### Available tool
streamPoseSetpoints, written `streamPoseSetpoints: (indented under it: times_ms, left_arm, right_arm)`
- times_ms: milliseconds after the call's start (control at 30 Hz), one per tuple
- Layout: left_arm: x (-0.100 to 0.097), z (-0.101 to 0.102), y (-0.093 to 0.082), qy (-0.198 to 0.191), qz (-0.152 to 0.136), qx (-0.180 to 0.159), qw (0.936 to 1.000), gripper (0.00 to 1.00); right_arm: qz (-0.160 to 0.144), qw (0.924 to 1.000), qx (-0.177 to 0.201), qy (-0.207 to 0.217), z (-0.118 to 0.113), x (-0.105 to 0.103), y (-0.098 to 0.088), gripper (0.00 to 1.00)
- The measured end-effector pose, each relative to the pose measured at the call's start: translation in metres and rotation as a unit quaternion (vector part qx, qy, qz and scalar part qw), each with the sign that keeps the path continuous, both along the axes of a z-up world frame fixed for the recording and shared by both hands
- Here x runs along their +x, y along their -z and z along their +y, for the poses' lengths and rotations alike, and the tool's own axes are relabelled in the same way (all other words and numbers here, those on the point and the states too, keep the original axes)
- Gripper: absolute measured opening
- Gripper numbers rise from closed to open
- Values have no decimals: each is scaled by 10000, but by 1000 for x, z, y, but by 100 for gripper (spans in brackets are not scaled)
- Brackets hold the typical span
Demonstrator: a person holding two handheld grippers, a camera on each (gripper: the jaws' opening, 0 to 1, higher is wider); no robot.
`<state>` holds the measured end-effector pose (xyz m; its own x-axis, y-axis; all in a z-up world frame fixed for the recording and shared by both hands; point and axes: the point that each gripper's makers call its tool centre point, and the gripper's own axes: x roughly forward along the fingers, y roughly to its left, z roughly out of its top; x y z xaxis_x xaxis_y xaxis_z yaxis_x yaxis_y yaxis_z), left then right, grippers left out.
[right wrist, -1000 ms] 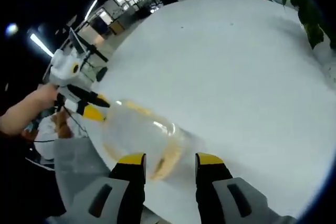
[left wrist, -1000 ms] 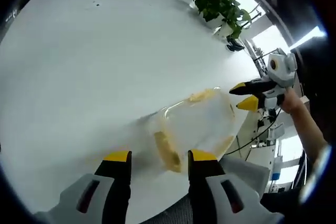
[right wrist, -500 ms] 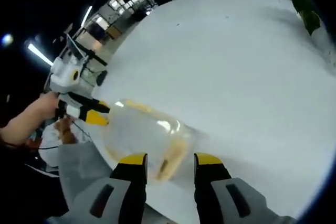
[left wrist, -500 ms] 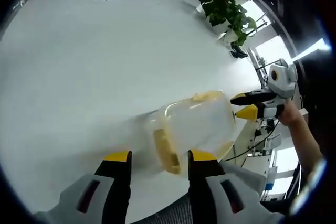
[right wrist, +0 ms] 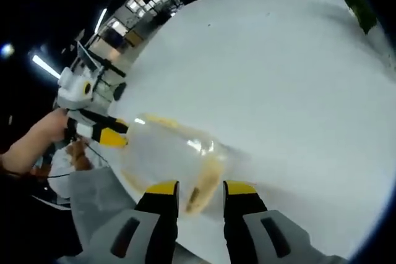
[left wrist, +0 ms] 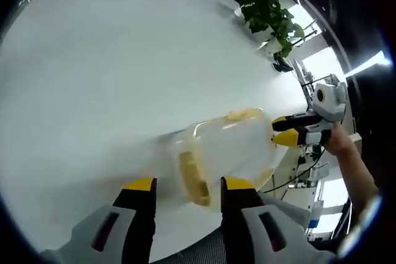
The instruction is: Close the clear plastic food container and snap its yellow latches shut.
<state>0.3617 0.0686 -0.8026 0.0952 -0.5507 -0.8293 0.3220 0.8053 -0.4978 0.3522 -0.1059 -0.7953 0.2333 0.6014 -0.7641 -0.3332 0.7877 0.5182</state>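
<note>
The clear plastic container point(left wrist: 230, 148) lies near the edge of the white table point(left wrist: 111, 72), with its lid resting on it. One yellow latch point(left wrist: 193, 178) faces my left gripper point(left wrist: 189, 185), which is open, its jaws either side of that end. A second latch point(left wrist: 244, 114) shows on the far side. My right gripper point(left wrist: 283, 130) reaches in from the right with its yellow tips at the container's opposite end. In the right gripper view the container point(right wrist: 167, 153) sits just ahead of my right gripper point(right wrist: 202, 188), open, a yellow latch point(right wrist: 203, 185) between its jaws. The left gripper point(right wrist: 102, 133) is at the far end.
A potted plant point(left wrist: 269, 12) stands at the table's far edge. A hand point(right wrist: 31, 143) holds the left gripper off the table's rim. Grey fabric point(right wrist: 93, 196) lies below the table edge, beside the container. Office desks and ceiling lights lie beyond.
Both grippers have crept closer to the container's two ends. My right gripper's jaws have narrowed a little around the near latch. The container has stayed put.
</note>
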Motion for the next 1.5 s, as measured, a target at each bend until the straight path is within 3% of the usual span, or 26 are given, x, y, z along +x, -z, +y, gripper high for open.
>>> streamPoseSetpoints:
  times_ms: [300,567,733,1333,1367,1400,1433,1500]
  left_arm:
    - [-6,-11,-5,-103,151,-440,9989,21]
    - [-7,-11,-2,-225,283,-517,9980,23]
    - [-8,-14,-2,-99,232,-401,9989,24]
    - [-9,-14,-2,-169,385,-457,9981,21]
    - [-9,-14,-2,-189,414,-473,9978,20]
    - [-16,-16,-4,-235,718,-528,9957,19]
    - [-9,-18,-3,-214,528,-549,9969,19]
    - [-8,-18,-2,-129,473,-486,9976,19]
  right_arm:
    - [30,10000,-3,18,0,0,1,21]
    - [75,9998,89,145,0,0,1,21]
    - [67,9999,55,117,1,-1,1,21]
    - [182,9997,47,126,2,-1,0,18]
    - [229,9996,56,165,3,-1,1,18]
    - [238,9996,54,151,3,-1,1,18]
    - [264,9995,62,157,4,-1,2,17]
    - [305,9994,97,159,4,0,3,17]
